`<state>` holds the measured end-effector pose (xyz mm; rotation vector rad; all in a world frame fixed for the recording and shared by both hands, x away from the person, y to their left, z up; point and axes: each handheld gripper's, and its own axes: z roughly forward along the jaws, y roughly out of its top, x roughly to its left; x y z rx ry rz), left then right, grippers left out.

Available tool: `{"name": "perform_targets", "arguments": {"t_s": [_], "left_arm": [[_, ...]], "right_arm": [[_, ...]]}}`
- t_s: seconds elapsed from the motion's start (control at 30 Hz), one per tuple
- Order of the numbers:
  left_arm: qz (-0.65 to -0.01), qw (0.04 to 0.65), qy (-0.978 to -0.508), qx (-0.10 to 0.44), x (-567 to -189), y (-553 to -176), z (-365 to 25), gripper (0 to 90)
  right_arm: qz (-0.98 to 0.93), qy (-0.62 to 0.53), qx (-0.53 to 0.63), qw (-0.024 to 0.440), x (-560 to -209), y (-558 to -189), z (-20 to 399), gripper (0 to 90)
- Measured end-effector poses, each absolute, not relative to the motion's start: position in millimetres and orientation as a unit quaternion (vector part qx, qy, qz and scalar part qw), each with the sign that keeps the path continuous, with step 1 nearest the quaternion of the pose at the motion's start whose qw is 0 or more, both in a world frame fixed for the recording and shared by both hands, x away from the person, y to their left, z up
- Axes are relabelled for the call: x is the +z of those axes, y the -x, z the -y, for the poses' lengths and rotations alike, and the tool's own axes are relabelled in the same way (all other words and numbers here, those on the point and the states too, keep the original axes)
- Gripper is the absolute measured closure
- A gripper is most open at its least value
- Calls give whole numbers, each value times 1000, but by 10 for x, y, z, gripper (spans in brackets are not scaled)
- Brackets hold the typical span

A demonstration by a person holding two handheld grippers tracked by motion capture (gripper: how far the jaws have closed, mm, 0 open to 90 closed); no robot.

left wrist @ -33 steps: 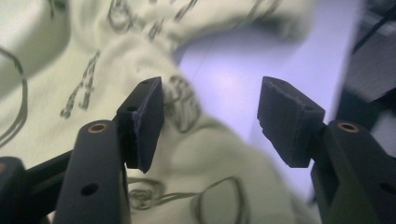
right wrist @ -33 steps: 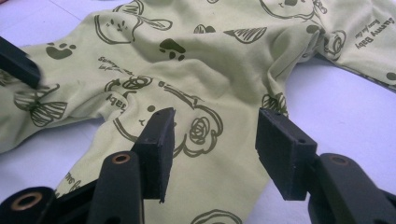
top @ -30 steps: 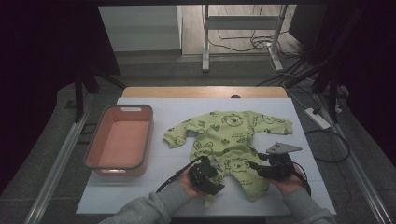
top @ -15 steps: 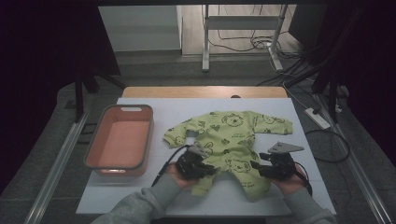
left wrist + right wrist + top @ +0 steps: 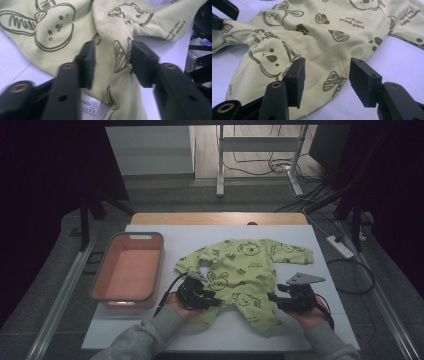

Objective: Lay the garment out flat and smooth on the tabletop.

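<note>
A light green baby romper (image 5: 245, 265) with animal prints lies spread on the white table top (image 5: 200, 235). My left gripper (image 5: 207, 297) is at its lower left leg. In the left gripper view a bunched fold of the romper (image 5: 120, 50) lies between the jaws of this gripper (image 5: 112, 53), which have just been opening and do not pinch it. A white care label (image 5: 90, 106) shows below. My right gripper (image 5: 274, 298) rests at the romper's right leg. It (image 5: 328, 71) stands open over the hem of the cloth (image 5: 324, 32).
A salmon plastic basin (image 5: 161, 265) stands on the left part of the table, with nothing in it. A wooden strip (image 5: 215, 218) borders the far edge. Cables and metal stand legs (image 5: 295, 165) lie on the floor beyond.
My left gripper has slid left along the romper's lower edge, and the cloth near it has bunched up. The right gripper has kept still.
</note>
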<state>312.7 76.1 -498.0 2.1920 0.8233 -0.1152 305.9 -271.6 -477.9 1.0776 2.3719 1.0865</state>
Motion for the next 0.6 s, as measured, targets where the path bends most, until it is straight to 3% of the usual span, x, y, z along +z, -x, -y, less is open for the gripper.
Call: {"name": "perform_targets", "arguments": {"t_s": [0.27, 0.6], "left_arm": [[-327, 386, -862, -30, -4984, -3168, -842, 489], [-340, 408, -847, 15, -4820, -3114, -1002, 410]], "right_arm": [[-830, -348, 407, 156, -4594, -2888, 2628, 469], [-859, -281, 409, 129, -4504, -2708, 2324, 470]]}}
